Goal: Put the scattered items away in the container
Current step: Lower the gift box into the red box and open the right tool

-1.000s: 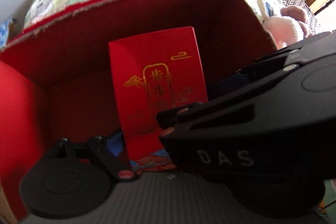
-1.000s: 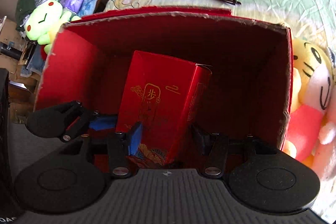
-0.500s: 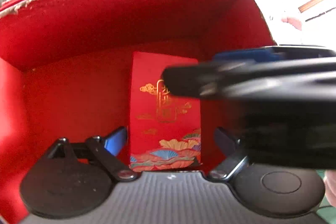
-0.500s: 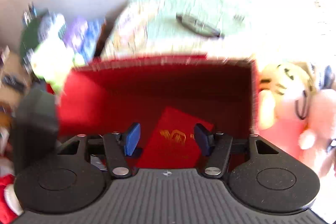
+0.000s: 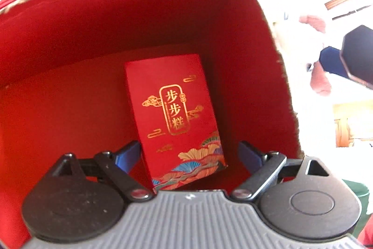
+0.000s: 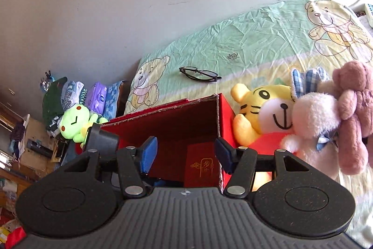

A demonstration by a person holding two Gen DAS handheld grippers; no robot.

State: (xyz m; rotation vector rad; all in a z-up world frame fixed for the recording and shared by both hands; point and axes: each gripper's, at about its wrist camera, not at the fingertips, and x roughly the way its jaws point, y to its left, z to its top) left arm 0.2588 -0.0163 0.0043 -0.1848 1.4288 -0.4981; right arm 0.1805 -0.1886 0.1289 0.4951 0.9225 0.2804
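A small red gift box (image 5: 172, 113) with gold characters lies on the floor of the big red cardboard container (image 5: 70, 22). My left gripper (image 5: 188, 155) hangs open over it inside the container; its blue pads (image 5: 128, 155) stand clear of the gift box on both sides. The right gripper (image 6: 186, 154) is open and holds nothing, raised above the container's (image 6: 177, 120) right wall, with the gift box (image 6: 202, 165) seen below it. Part of the right gripper (image 5: 349, 62) shows at the right edge of the left wrist view.
Beside the container on the bed sheet (image 6: 256, 39) lie a yellow tiger plush (image 6: 263, 116), a white plush (image 6: 312, 118) and a pink bear (image 6: 354, 113). A green frog plush (image 6: 74, 123) sits at its left. Black glasses (image 6: 199, 74) rest behind it. Clutter fills the far left.
The gift box went from standing upright to lying flat on the container floor. The right gripper rose and pulled back out of the container, away from the left gripper.
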